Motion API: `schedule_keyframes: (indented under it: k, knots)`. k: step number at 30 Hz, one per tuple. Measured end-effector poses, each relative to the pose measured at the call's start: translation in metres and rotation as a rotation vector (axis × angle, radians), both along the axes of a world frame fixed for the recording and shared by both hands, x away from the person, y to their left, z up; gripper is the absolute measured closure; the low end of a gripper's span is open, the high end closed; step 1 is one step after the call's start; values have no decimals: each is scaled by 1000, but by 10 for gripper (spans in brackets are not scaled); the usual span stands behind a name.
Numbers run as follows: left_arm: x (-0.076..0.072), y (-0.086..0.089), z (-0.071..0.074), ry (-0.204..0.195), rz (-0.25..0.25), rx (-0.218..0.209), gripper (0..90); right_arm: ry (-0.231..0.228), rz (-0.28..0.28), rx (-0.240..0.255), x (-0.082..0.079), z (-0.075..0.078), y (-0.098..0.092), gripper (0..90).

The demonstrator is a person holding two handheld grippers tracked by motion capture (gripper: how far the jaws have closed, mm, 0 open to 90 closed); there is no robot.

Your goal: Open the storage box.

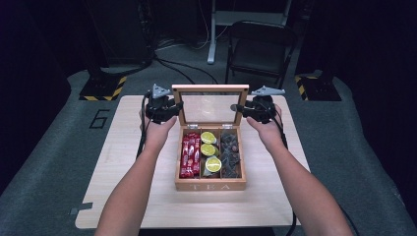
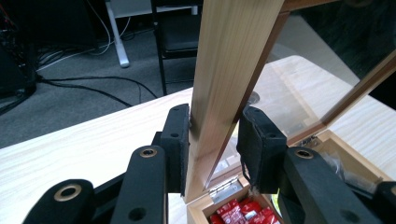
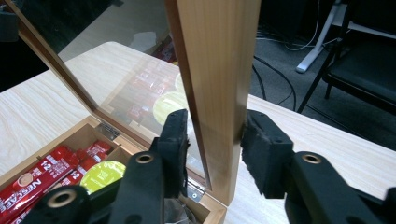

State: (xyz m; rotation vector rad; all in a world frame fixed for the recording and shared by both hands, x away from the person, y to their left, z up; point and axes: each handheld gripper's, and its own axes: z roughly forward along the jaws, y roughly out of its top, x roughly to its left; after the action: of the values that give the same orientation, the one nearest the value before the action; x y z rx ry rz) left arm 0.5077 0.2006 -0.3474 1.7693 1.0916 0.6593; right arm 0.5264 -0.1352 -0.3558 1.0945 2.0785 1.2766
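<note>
High view: you have a wooden tea box (image 1: 210, 186) standing at the middle of the tabletop (image 1: 123, 162), with its glass lid (image 1: 210, 89) raised upright on the rear hinges. The left gripper (image 1: 173, 109) is at the lid's left frame edge and the right gripper (image 1: 242, 109) at its right frame edge. The three compartments hold red sachets (image 1: 190, 155), yellow-green capsules (image 1: 209, 150) and dark packets (image 1: 230, 153).

Left gripper view: the lid frame (image 2: 229, 84) runs up between your jaws. One pad lies against the wood; on the glass side the pad stands just beside the frame, and you cannot tell whether it touches. The hold here looks loose.

Right gripper view: the lid frame (image 3: 219, 88) sits between both pads (image 3: 261, 144), which press on its two faces. This gripper is closed on the lid. Sachets (image 3: 42, 175) and a capsule (image 3: 102, 175) lie in the box below.

Progress: the lid is fully up and the contents exposed. Judging by the two-sided hold, either releasing the open lid or lowering it onto the box is left; the pictures do not settle which.
</note>
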Motion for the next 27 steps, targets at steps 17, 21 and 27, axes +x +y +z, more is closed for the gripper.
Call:
schedule_keyframes:
  k: [17,21,27]
  knots:
    - [5,0,-1,5,13,-29,642,28,31,-39,12,-18,4,524]
    - [6,0,-1,10,14,-34,641,39,24,-40,14,-25,4,548]
    - [6,0,-1,18,16,-40,641,63,16,-30,18,-32,3,568]
